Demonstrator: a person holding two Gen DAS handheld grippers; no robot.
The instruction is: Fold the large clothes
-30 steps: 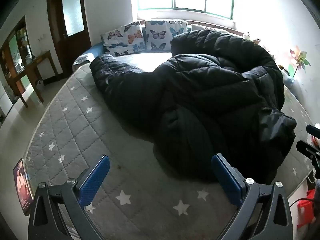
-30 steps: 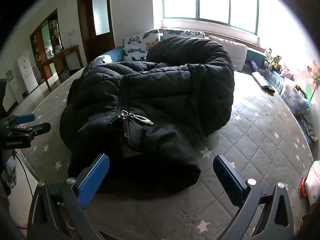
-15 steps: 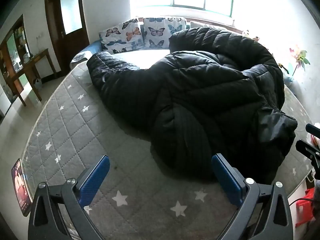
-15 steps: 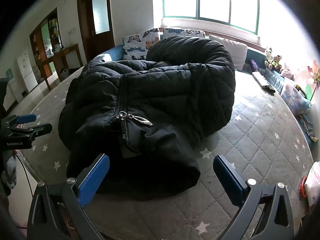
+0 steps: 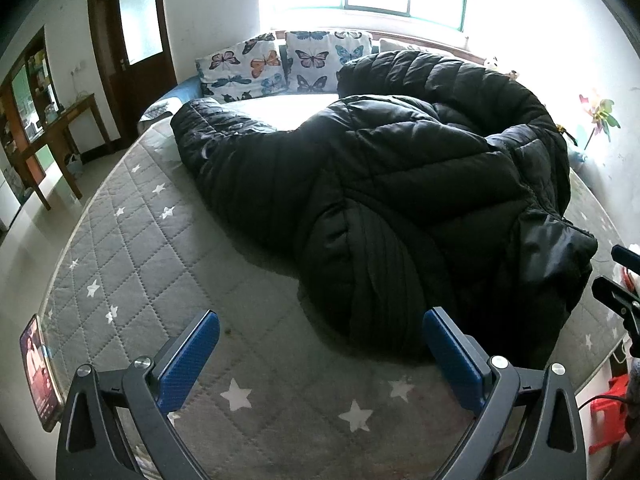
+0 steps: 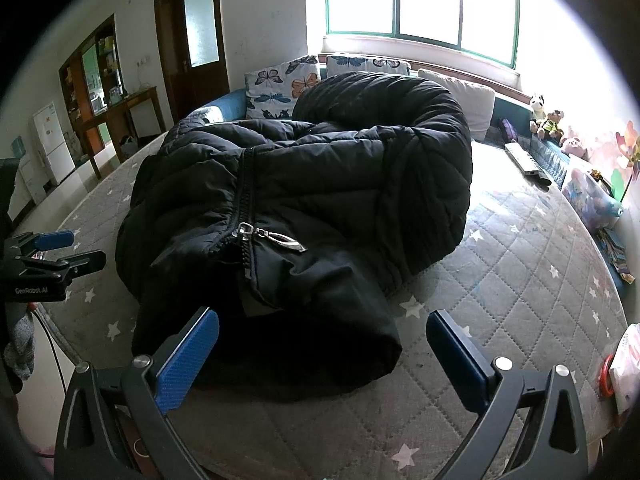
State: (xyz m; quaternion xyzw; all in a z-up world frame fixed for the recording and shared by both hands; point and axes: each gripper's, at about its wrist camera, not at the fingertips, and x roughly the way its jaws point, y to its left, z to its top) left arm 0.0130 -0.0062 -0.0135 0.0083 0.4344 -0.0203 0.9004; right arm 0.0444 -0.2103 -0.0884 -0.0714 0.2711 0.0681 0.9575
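Note:
A large black puffer coat (image 5: 400,184) lies heaped on a grey star-quilted mattress (image 5: 152,264). One sleeve stretches back left toward the pillows. My left gripper (image 5: 320,354) hangs open over bare mattress just before the coat's near edge, holding nothing. In the right wrist view the same coat (image 6: 320,200) shows its zipper with a silver pull (image 6: 276,238) on top. My right gripper (image 6: 322,352) is open at the coat's near hem, left finger beside the fabric, nothing gripped. The left gripper's fingers (image 6: 56,248) show at the left edge.
Butterfly pillows (image 5: 280,62) and a white pillow (image 6: 460,96) line the far end under the window. Soft toys (image 6: 548,120) and a remote (image 6: 524,160) sit at the right. A phone (image 5: 38,372) is at the mattress's near-left edge. A wooden table (image 5: 60,136) and door stand left.
The left gripper's view has shifted slightly forward and tilted, bringing the coat's near edge closer. The right gripper and coat barely changed; both grippers stayed open.

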